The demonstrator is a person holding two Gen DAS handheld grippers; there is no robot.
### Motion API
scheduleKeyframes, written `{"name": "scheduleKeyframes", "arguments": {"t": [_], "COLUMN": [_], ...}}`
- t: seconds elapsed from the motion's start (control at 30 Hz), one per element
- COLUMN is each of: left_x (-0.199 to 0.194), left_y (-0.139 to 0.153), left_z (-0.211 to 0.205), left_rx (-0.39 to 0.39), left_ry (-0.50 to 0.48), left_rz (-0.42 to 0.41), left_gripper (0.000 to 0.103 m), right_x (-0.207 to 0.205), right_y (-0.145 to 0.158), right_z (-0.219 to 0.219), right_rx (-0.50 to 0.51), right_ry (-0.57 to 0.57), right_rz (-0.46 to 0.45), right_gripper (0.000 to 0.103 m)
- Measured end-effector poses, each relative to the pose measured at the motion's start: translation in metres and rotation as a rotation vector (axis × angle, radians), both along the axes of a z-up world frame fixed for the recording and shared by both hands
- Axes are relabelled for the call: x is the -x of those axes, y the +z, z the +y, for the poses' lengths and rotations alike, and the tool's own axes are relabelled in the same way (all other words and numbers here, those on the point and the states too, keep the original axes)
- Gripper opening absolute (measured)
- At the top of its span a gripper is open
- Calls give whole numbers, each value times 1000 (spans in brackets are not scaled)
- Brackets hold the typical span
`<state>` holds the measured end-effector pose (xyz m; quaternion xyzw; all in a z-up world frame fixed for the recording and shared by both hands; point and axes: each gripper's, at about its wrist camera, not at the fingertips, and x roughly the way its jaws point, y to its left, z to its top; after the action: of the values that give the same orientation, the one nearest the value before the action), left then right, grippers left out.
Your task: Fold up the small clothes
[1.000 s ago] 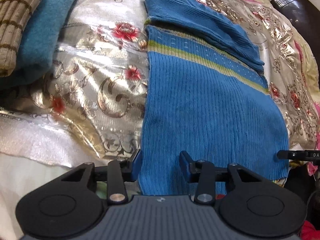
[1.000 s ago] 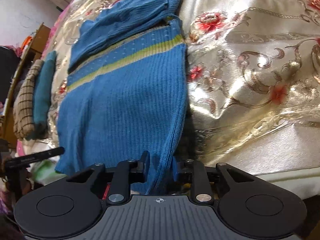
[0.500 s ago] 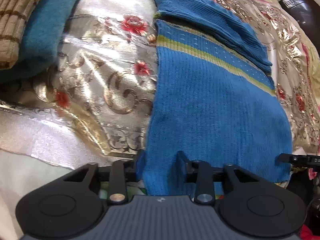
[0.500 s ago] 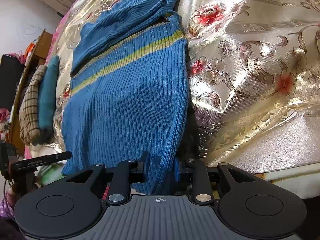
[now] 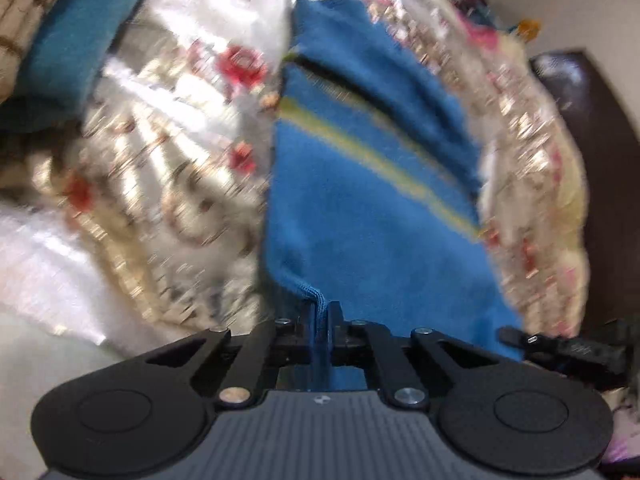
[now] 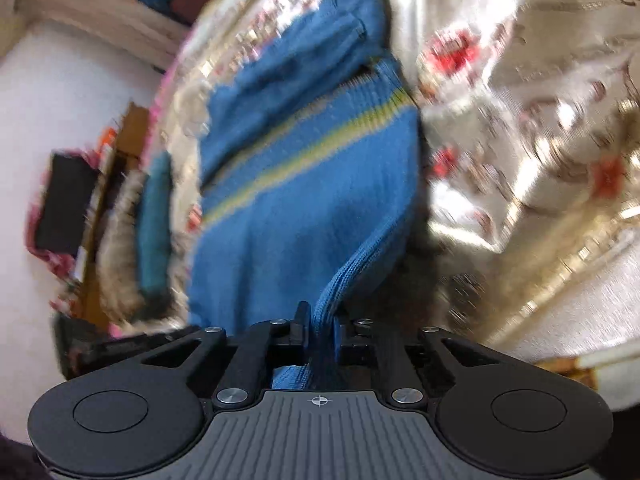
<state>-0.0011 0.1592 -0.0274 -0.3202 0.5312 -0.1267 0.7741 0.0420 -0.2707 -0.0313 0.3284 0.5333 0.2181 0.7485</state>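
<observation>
While both frames are motion-blurred, the grips read clearly:

Left hand-held gripper (image 5: 319,320): closed down on the near left corner of the sweater (image 5: 372,184); a bunched ridge of ribbed knit stands pinched between the fingers, with cloth trailing back through the gap toward the camera.

Right hand-held gripper (image 6: 320,326): clamped on the near right corner of the sweater (image 6: 304,184); a ribbed fold rises from between the fingers and runs up along the sweater's right edge.

Other gripper in view: a black finger tip of the right one (image 5: 560,346) shows at the lower right of the left wrist view, at the sweater's near hem; a dark blurred shape at the lower left of the right wrist view is probably the left one, can't confirm.

Sweater: blue ribbed knit, spread lengthwise away from both cameras on the bedspread (image 5: 168,168); near hem lifted at both corners, the rest lying on the bedspread.

Stripe (image 5: 372,156): yellow-green band running across the sweater past its middle.

Sleeves (image 6: 296,68): folded across the far part, lying on top of the body beyond the stripe.

Bedspread: shiny gold-and-white fabric with red flowers, around the sweater on both sides.

Far left: teal cloth (image 5: 68,36) beside a tan checked cloth (image 5: 20,16), stacked at the bedspread's edge, well apart from the sweater.

Far right, left view: dark brown furniture (image 5: 580,128), blurred.
</observation>
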Motion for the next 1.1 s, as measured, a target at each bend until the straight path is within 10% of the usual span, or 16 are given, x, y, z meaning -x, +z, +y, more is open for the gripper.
{"name": "scheduleKeyframes", "arguments": {"t": [0.4, 0.8, 1.1], "left_x": [-114, -87, -33], "left_y": [60, 57, 55], "left_z": [32, -8, -103], "left_rx": [151, -106, -403], "left_ry": [114, -107, -523], "left_rz": [-307, -305, -409], "left_gripper": [10, 15, 23], "right_x": [-108, -227, -242], "right_y": [48, -1, -22], "right_z": [-8, 19, 25], "right_rx": [-211, -179, -139], "right_ry": [-174, -278, -272], "right_rz": [-235, -150, -89], "right_gripper": [8, 8, 8]}}
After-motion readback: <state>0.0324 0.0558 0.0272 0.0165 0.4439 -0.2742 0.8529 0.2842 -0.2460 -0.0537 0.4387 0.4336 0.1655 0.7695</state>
